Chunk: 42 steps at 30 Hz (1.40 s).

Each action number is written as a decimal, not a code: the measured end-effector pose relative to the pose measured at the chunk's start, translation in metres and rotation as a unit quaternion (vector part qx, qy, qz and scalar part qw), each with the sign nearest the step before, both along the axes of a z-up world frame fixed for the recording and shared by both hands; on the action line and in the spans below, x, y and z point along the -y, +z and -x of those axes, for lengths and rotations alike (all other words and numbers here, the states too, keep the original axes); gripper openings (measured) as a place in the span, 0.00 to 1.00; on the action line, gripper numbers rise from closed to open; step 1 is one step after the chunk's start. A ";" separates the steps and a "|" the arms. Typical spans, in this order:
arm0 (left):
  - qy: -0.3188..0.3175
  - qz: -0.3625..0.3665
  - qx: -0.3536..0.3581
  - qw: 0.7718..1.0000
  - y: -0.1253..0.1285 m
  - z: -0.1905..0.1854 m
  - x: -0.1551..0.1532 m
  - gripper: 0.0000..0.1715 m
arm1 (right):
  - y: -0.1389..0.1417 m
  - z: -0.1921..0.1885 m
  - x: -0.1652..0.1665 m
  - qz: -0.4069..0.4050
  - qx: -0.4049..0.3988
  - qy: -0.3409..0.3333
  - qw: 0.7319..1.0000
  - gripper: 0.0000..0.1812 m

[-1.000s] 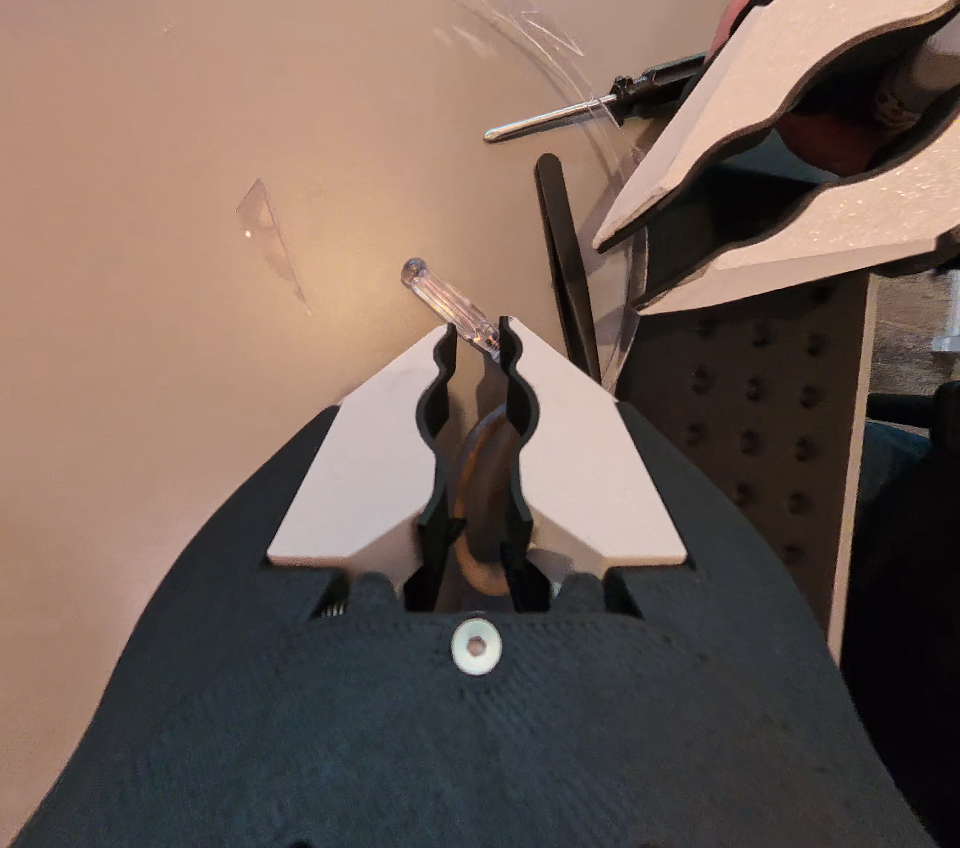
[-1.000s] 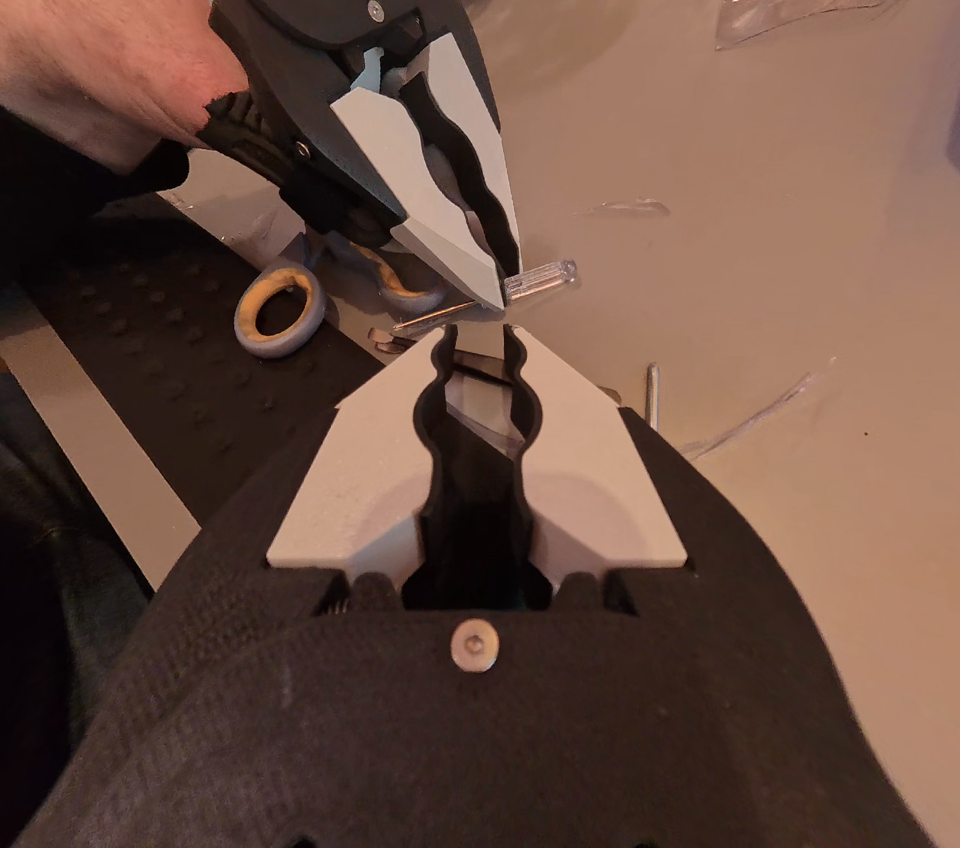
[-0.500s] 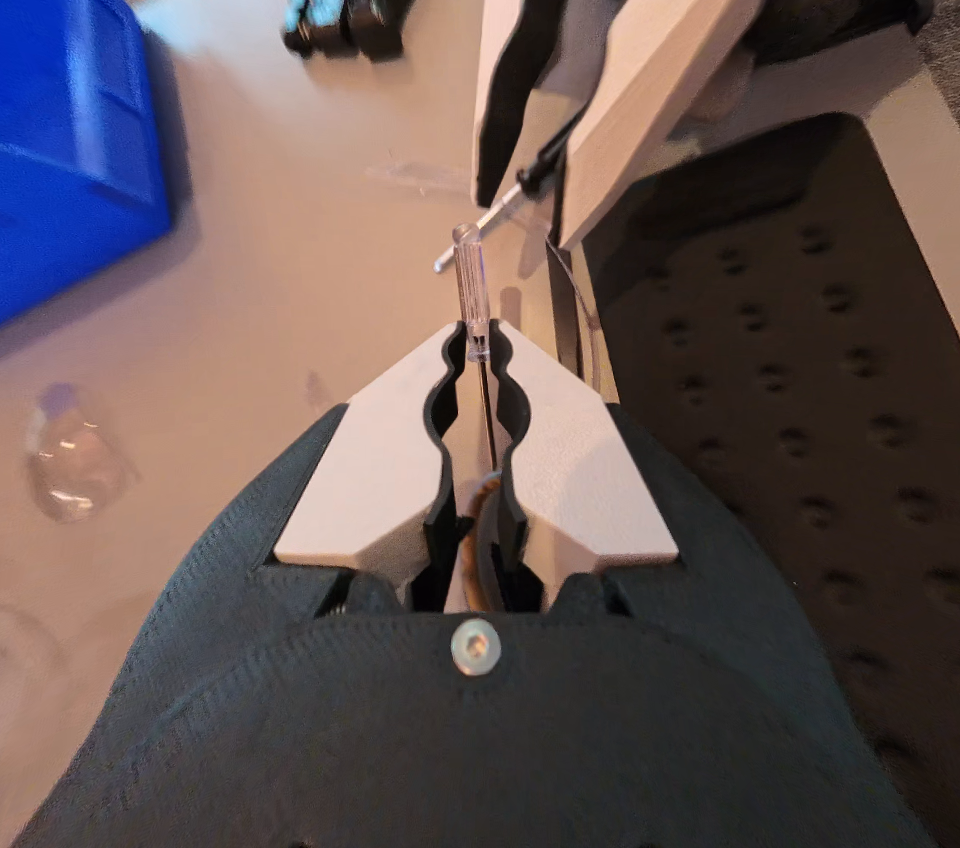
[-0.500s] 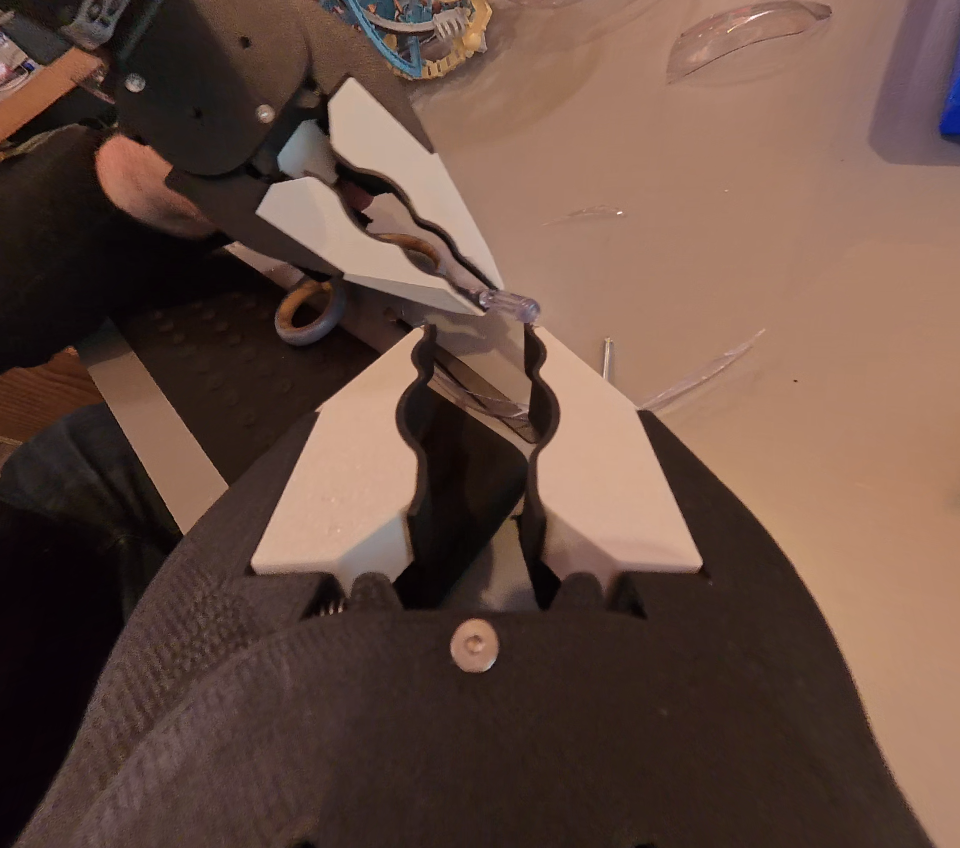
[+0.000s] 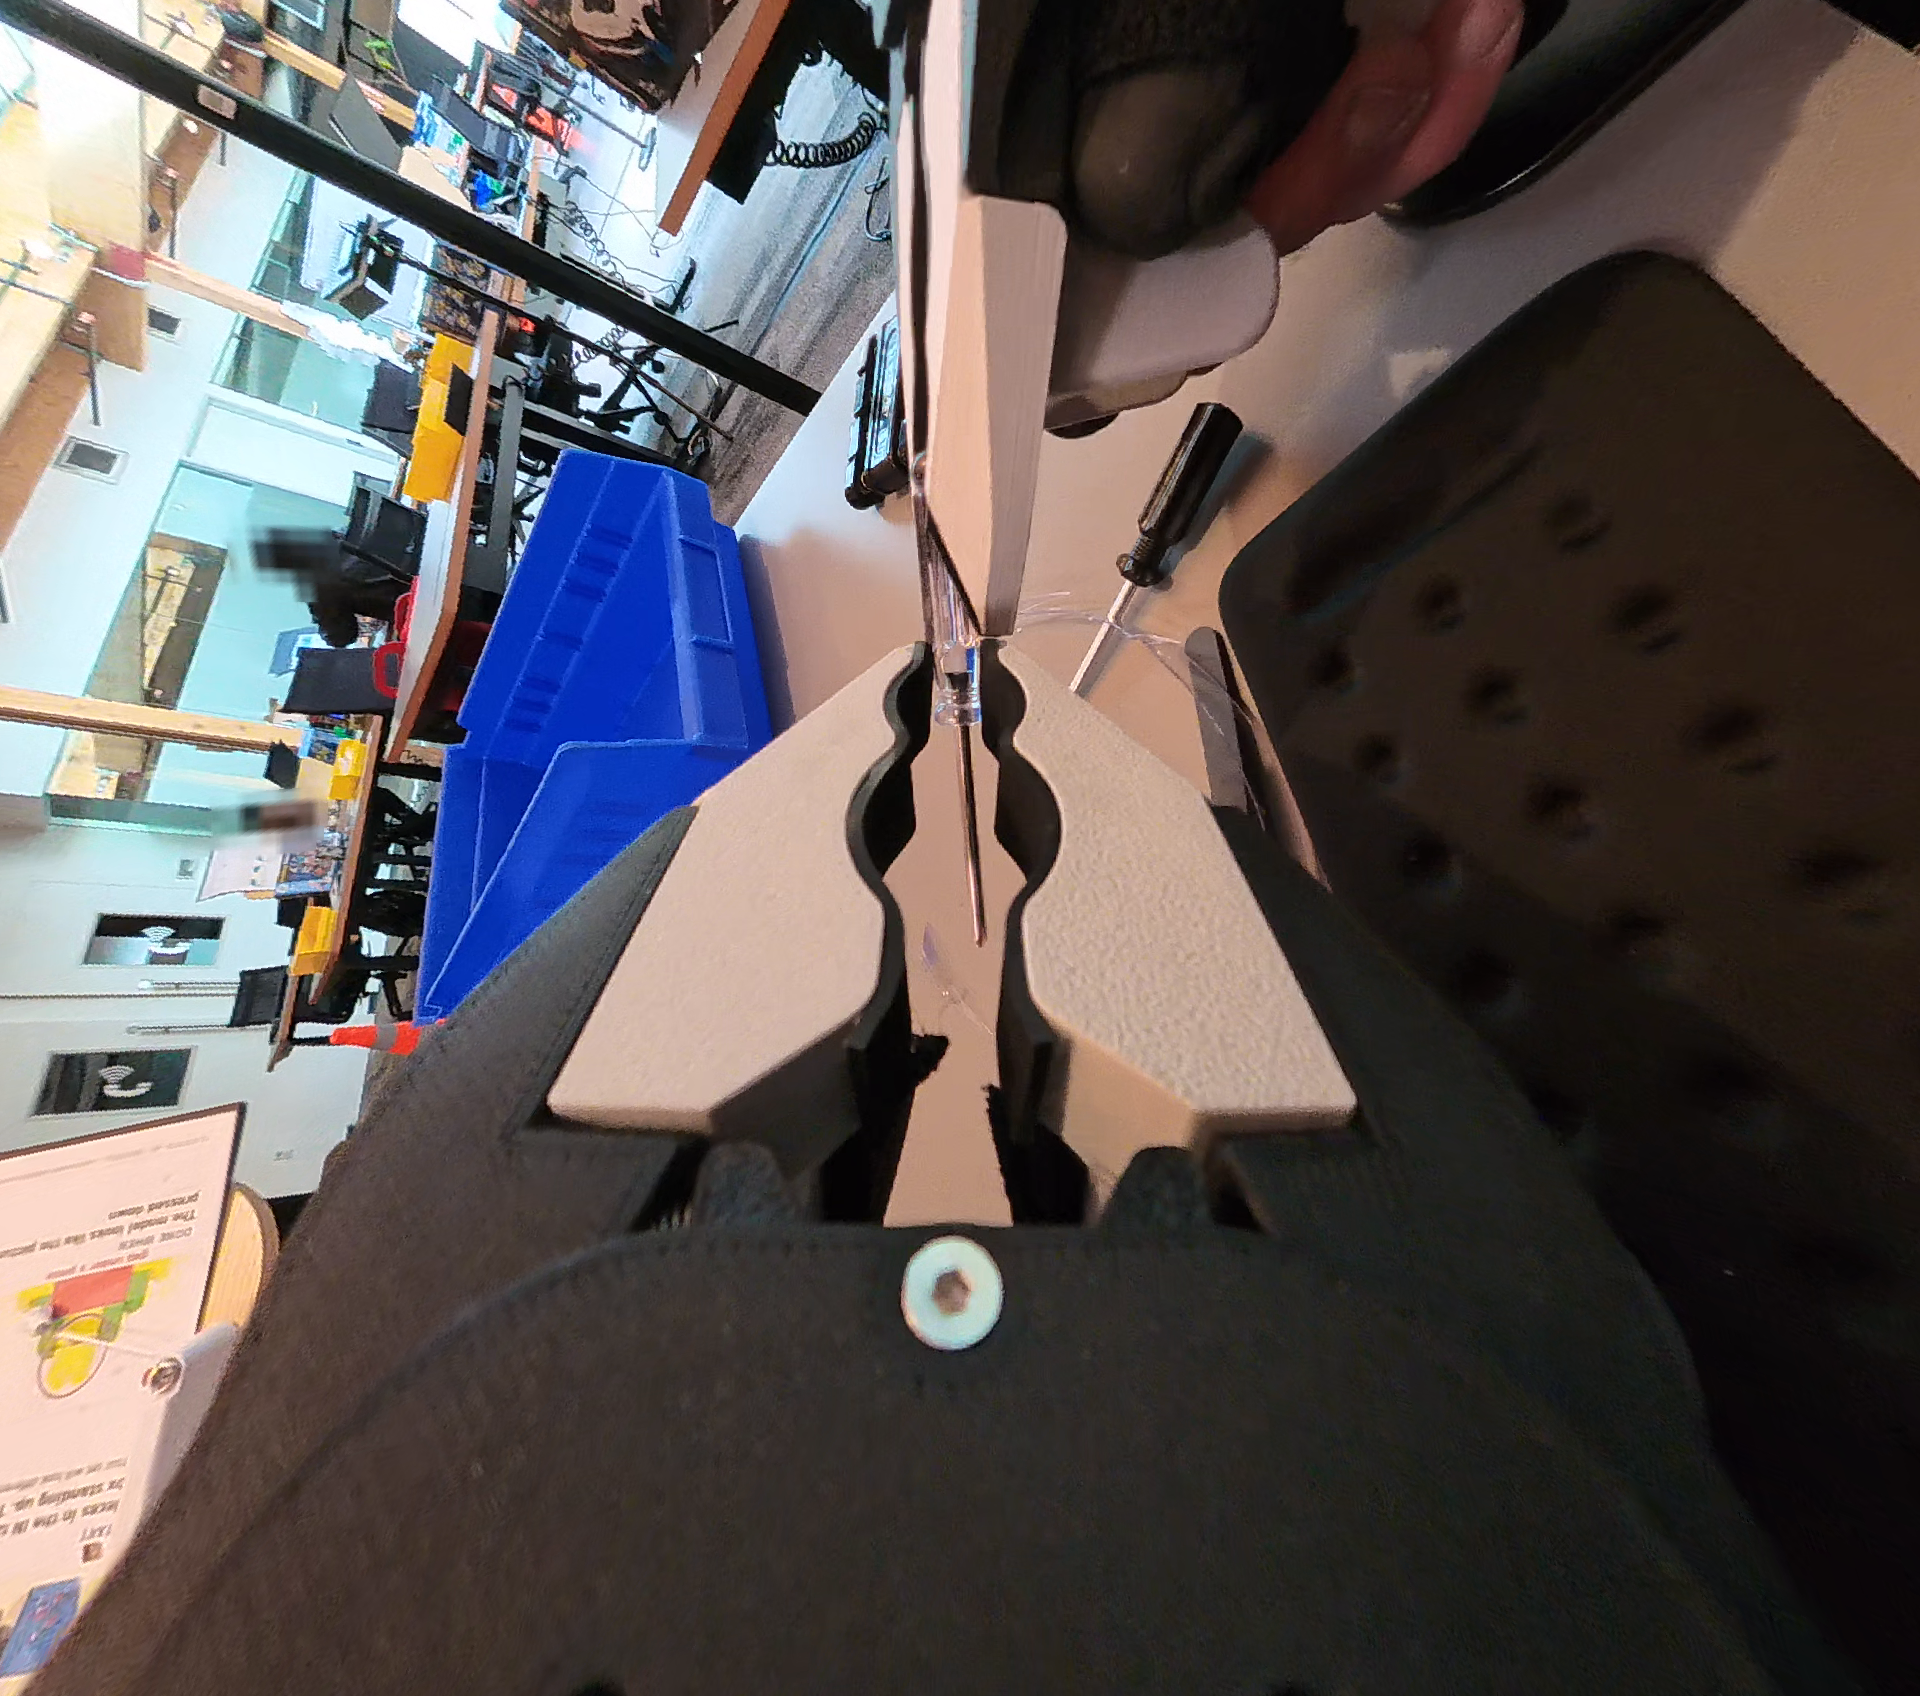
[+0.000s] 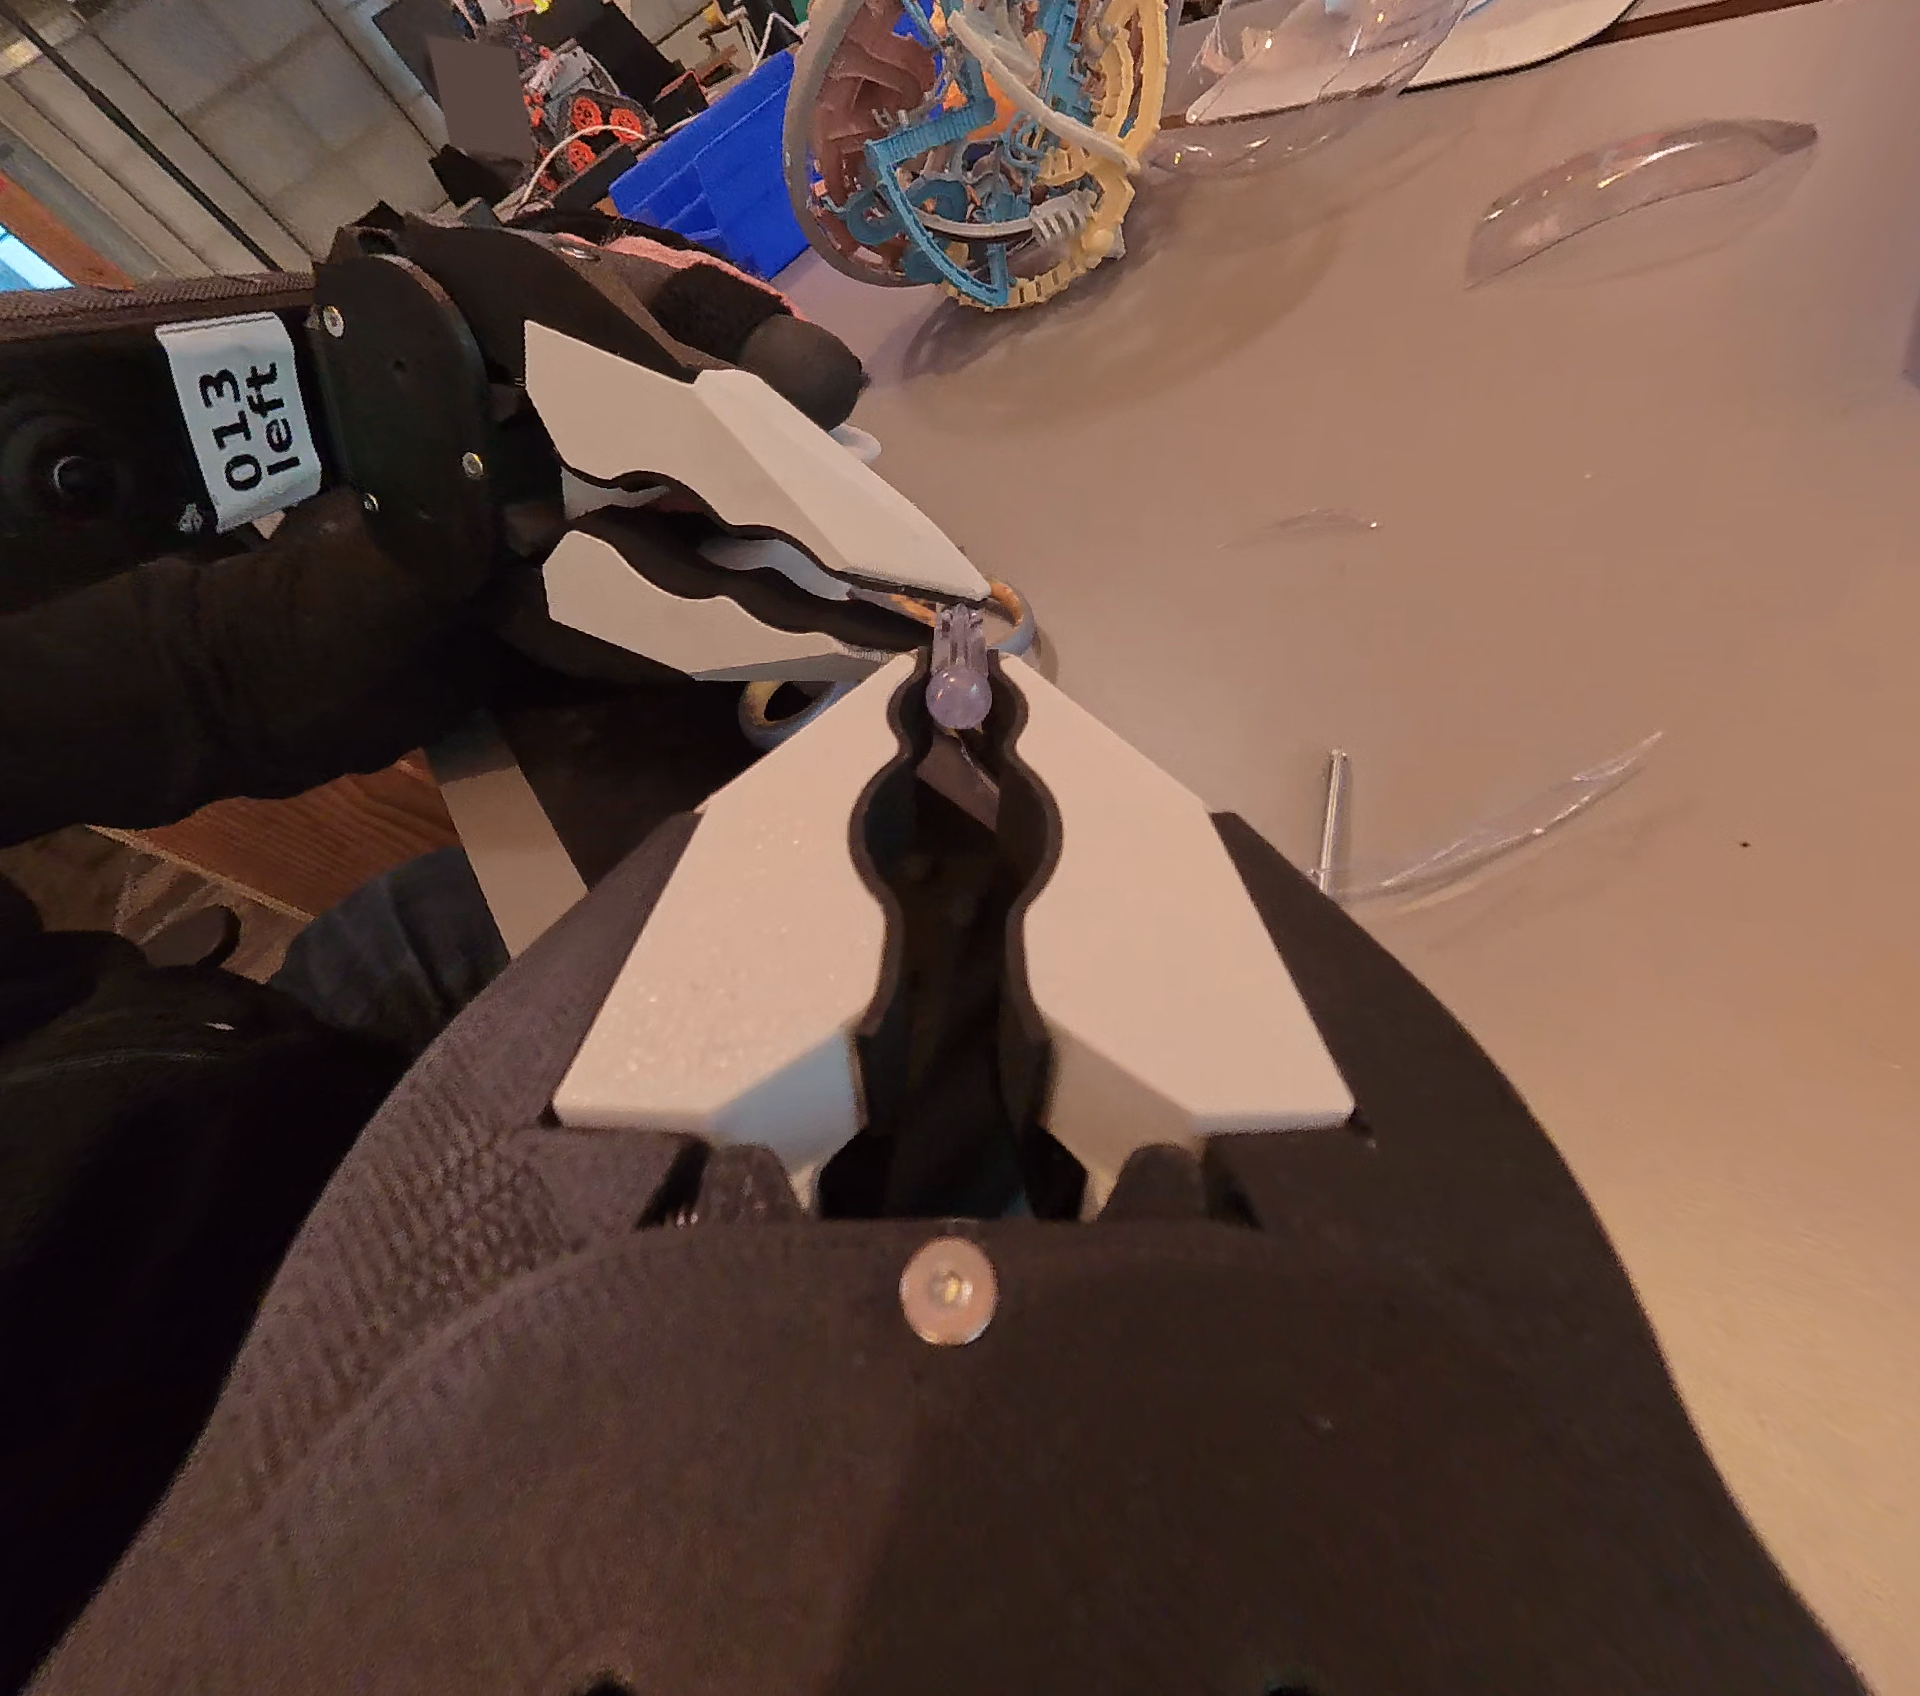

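Observation:
A small screwdriver with a clear plastic handle [image 5: 956, 680] and a thin metal shaft [image 5: 971, 836] sits between the tips of my left gripper [image 5: 963, 670], which is shut on the handle; the shaft points back along the fingers. My right gripper [image 5: 971, 618] comes in from above and meets the same handle. In the right wrist view the handle's rounded end [image 6: 956, 696] lies in the front notch of my right gripper [image 6: 958, 675], whose jaws are closed around it. The left gripper [image 6: 961, 597] reaches in from the left, tip to tip, above the grey table [image 6: 1455, 607].
A black-handled screwdriver [image 5: 1174, 503] and a black perforated mat [image 5: 1610, 763] lie to the right, a blue bin [image 5: 623, 711] to the left. A colourful ring-shaped model [image 6: 987, 88], clear plastic shells [image 6: 1631, 192], a metal pin [image 6: 1330, 815] and scissors [image 6: 779, 706] are on the table. Less than 4 cm separates the two grippers' tips.
The left gripper has turned and lifted with the screwdriver. The right gripper, open wide half a second ago, has come onto the handle's end and closed on it.

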<state>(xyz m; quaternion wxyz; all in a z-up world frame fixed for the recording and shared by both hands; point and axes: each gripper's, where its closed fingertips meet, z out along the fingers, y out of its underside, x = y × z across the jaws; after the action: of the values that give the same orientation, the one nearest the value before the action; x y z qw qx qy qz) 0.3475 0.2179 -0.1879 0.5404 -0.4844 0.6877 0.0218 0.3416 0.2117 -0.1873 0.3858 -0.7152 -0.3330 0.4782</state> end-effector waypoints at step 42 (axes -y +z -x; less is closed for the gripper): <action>-0.018 -0.039 0.002 0.999 0.017 0.004 0.004 0.02 | 0.026 0.008 0.004 -0.039 -0.017 -0.008 0.999 0.04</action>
<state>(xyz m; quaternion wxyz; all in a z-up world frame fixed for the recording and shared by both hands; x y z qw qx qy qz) 0.3435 0.2135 -0.1704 0.5603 -0.4504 0.6941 0.0374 0.3339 0.2075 -0.1618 0.4233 -0.6939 -0.3387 0.4738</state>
